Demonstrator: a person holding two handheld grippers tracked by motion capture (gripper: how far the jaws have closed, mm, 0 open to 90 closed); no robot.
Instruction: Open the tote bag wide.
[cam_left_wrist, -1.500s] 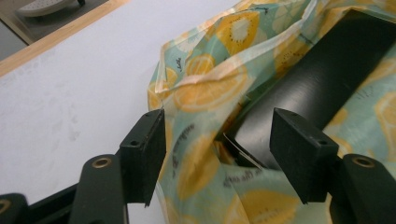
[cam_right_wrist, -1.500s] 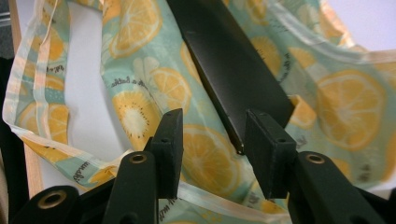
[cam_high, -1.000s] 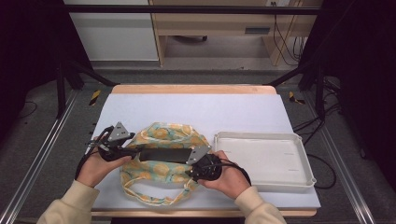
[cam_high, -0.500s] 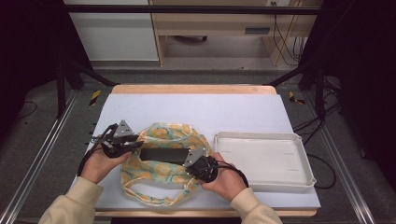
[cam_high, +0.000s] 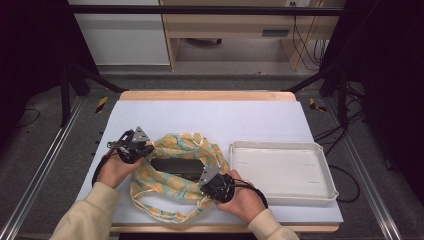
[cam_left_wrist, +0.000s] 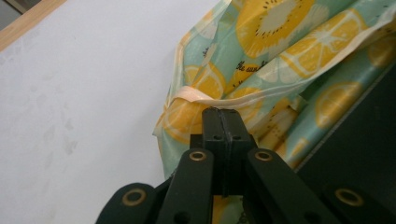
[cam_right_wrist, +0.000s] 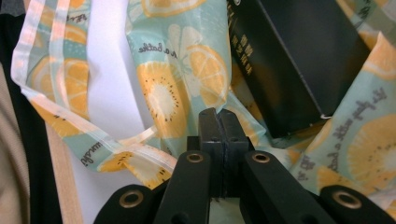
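Teal fruit-print bag (cam_high: 175, 170) lies crumpled around a black box (cam_high: 177, 166).

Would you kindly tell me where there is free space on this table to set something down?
The far half of the white mat, beyond the fruit-print bag, is bare. The white tray at right holds nothing. Crowded: the near left, where the bag, the black box and both hands sit.

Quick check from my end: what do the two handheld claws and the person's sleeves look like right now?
Both claws, left claw and right claw, are black, each topped by a grey three-cornered plate, with black cables looping off behind. In the gripper views, brass-coloured rivets dot the black linkage arms. The person wears cream long sleeves.
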